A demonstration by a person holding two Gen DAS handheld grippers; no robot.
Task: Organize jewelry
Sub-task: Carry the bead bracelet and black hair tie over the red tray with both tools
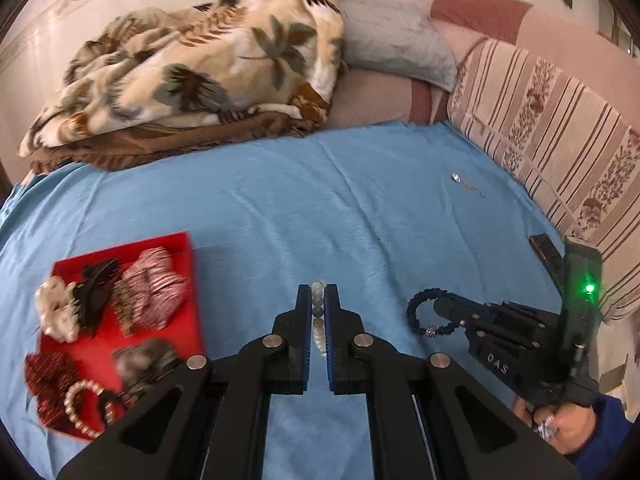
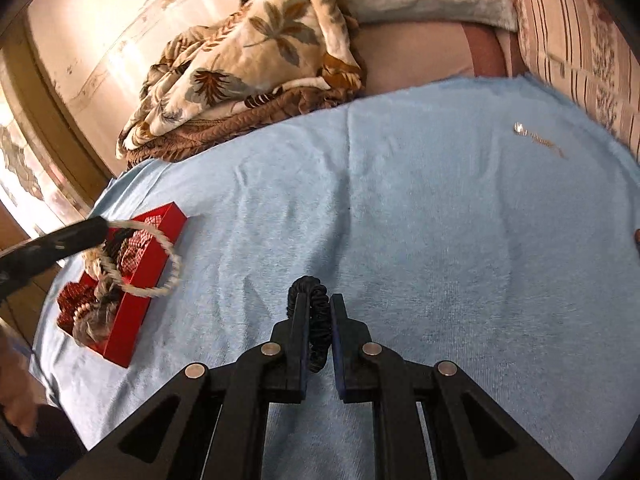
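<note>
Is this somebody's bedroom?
Probably a bedroom, or a bed-like couch. A folded leaf-print blanket and a pillow lie at the far end, and a blue sheet covers the soft surface.

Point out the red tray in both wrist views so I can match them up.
Left wrist view: the red tray sits lower left on the blue cloth, left of the left gripper.
Right wrist view: the red tray sits at the left edge, partly behind the pale bead bracelet.
Shared landmark: the leaf-patterned blanket beyond the cloth.
</note>
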